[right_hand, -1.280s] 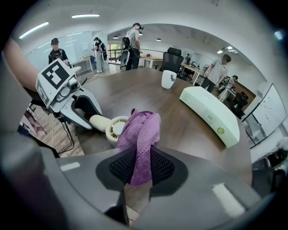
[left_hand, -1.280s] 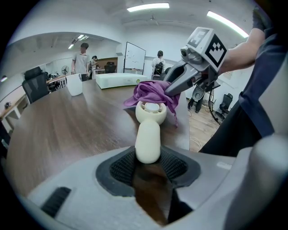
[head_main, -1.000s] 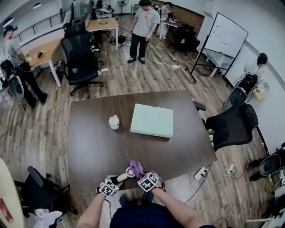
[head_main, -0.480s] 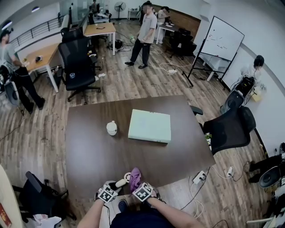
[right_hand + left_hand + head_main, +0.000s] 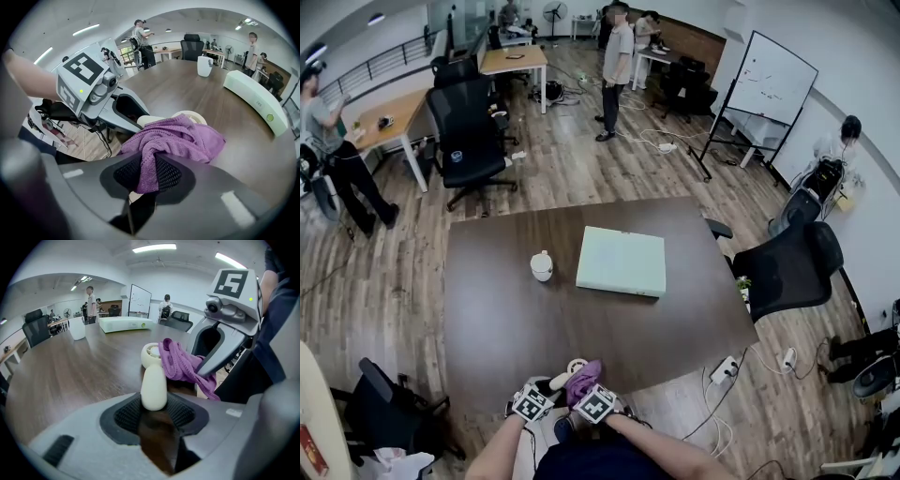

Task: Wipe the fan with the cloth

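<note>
Dark table (image 5: 534, 309), near edge: small white fan (image 5: 153, 380), handle clamped in left gripper (image 5: 153, 414), held steady. Purple cloth (image 5: 173, 138), pinched in right gripper (image 5: 149, 172), has slid from beside fan head onto it within 1 second. Looks like wiping stroke under way. Cup (image 5: 542, 265) and pale box (image 5: 621, 260) sit well apart.

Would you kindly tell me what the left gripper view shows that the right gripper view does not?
Only the left gripper view: the left gripper shut on the cream handle of the fan, and a whiteboard. Only the right gripper view: the right gripper pinching the purple cloth. Both: the cloth over the fan's head, the white cup and pale green box on the table.
</note>
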{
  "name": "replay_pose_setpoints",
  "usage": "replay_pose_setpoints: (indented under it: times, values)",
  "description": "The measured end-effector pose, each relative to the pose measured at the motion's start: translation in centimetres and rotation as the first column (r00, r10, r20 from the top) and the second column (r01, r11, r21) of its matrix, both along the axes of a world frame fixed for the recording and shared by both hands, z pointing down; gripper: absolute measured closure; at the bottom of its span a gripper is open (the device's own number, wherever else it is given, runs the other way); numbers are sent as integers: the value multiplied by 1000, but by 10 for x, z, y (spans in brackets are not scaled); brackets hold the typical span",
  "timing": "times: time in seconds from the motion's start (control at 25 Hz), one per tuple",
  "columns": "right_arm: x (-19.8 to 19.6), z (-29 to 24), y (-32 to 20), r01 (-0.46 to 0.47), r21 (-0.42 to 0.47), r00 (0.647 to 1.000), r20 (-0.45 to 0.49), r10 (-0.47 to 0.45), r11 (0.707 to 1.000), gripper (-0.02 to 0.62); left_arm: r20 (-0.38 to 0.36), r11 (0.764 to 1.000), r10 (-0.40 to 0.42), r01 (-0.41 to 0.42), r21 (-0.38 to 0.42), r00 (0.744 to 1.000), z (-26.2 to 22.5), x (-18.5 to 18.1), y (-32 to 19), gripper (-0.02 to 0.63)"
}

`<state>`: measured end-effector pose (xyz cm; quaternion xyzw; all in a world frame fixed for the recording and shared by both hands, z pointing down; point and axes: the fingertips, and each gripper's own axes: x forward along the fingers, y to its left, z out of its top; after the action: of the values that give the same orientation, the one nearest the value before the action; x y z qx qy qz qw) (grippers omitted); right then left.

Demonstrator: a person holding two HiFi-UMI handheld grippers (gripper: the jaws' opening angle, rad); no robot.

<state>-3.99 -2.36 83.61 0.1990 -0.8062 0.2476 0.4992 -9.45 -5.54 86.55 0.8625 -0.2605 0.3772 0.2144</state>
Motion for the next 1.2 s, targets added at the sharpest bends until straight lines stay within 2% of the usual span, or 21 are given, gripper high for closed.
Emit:
replay_pose_setpoints:
  times: [0.44, 0.68, 0.88, 1.2]
  values:
    - [-32, -1, 7, 63, -17, 997, 42, -62, 998, 511, -4, 1000, 0, 0, -5, 1000, -2, -2, 1, 434]
    - [-32, 1, 10, 10, -86, 994, 111, -1, 996, 511, -9, 1000, -1, 1, -4, 1000, -3, 0, -2, 434]
    - [-17, 5, 5, -29, -63, 992, 121, 36, 998, 511, -7, 1000, 0, 0, -8, 1000, 0, 2, 1, 434]
    - [35, 8, -11, -202, -113, 970, 114, 214, 973, 511, -5, 1000, 1, -1, -5, 1000, 1, 0, 1, 434]
